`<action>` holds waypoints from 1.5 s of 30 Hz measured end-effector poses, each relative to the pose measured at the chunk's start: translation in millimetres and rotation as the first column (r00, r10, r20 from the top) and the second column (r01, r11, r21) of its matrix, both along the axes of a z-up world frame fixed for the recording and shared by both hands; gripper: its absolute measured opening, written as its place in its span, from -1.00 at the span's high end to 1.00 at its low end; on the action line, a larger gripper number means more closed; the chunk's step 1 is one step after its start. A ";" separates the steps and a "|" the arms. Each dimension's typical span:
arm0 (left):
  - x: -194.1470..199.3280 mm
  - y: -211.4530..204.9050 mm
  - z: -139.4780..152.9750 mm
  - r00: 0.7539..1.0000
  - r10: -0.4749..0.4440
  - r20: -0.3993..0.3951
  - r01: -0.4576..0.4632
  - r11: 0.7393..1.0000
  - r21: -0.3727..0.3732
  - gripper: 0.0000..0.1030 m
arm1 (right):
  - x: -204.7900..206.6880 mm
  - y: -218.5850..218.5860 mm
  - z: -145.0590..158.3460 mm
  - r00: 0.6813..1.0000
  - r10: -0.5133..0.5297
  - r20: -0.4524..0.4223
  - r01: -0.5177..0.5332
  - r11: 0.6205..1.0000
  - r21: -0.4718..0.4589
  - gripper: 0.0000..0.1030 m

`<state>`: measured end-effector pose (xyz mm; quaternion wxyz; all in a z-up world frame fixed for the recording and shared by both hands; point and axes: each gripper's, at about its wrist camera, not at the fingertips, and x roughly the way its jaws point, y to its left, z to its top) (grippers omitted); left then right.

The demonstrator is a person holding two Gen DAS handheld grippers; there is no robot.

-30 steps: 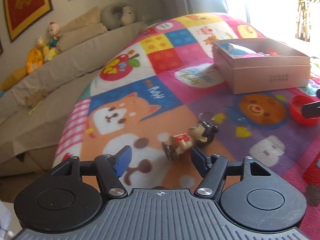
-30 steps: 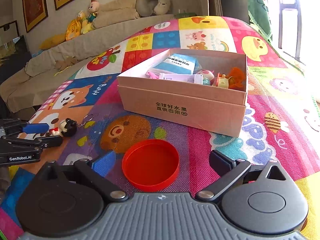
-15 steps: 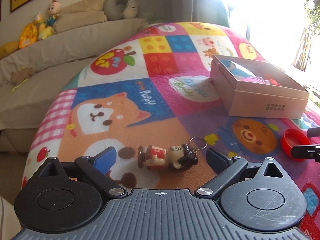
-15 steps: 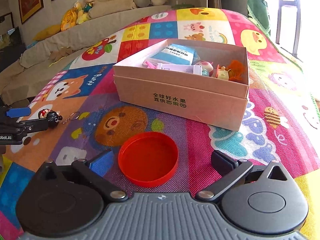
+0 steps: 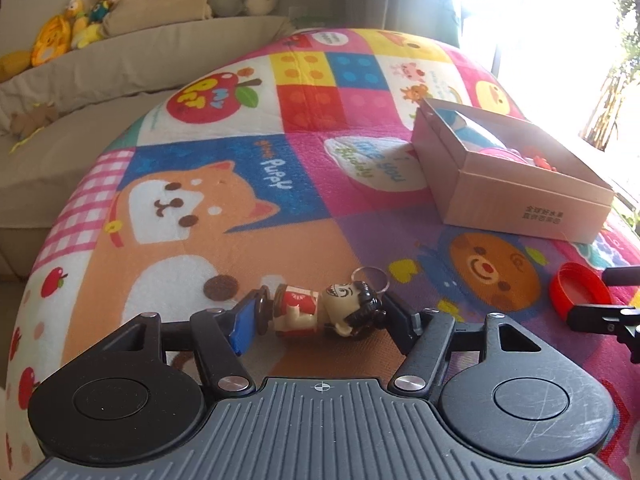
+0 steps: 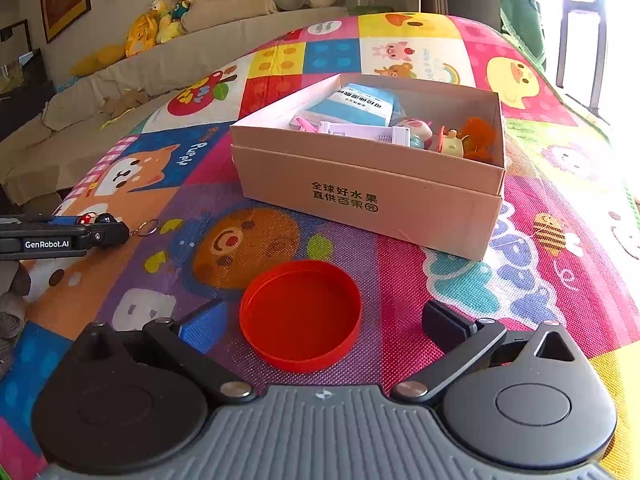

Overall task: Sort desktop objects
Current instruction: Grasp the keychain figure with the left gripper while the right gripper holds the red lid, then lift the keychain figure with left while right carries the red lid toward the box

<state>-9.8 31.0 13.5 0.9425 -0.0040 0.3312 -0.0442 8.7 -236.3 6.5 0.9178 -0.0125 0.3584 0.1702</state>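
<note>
Left gripper [image 5: 320, 320] low over the patchwork play mat [image 5: 280, 184], fingers closing around a small figurine keychain [image 5: 316, 310]. Figurine lies on its side between them: dark round base against the blue pad of one finger [image 5: 244, 326], black-haired head against the black finger on the other side. Both ends look touched, so the toy is gripped end to end. Its metal ring [image 5: 374, 276] sticks out beyond the head, resting on the mat.

Right gripper [image 6: 320, 320] spread wide, nothing clamped. Red plastic lid [image 6: 301, 314] lies rim-up on the mat between its fingers, nearer the blue-padded one, apart from both pads.

Open cardboard box [image 6: 368, 196] sits on the mat beyond the lid, printed characters on its near wall. Inside: a blue-and-white packet, a white strip-like item, small pink and orange toys, all piled toward the far and right side.

From the right wrist view, the left gripper shows at the left edge, with the keychain ring poking past its tip.

Sofa [image 6: 120, 92] with plush toys behind the mat.
</note>
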 end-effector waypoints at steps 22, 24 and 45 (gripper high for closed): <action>-12.3 -22.4 -0.8 1.000 -0.011 0.027 0.008 0.996 0.087 -0.82 | -8.8 23.6 0.2 0.992 0.118 0.042 -0.114 0.988 -0.102 -0.64; -10.5 -21.3 -0.7 1.000 -0.005 0.021 0.003 0.997 0.081 -0.82 | -10.8 25.7 0.6 0.991 0.121 0.050 -0.115 0.987 -0.110 -0.59; -11.0 -23.0 -2.5 1.000 -0.012 0.024 0.010 0.997 0.080 -0.37 | -12.3 27.0 0.9 0.992 0.110 0.053 -0.105 0.989 -0.100 -0.51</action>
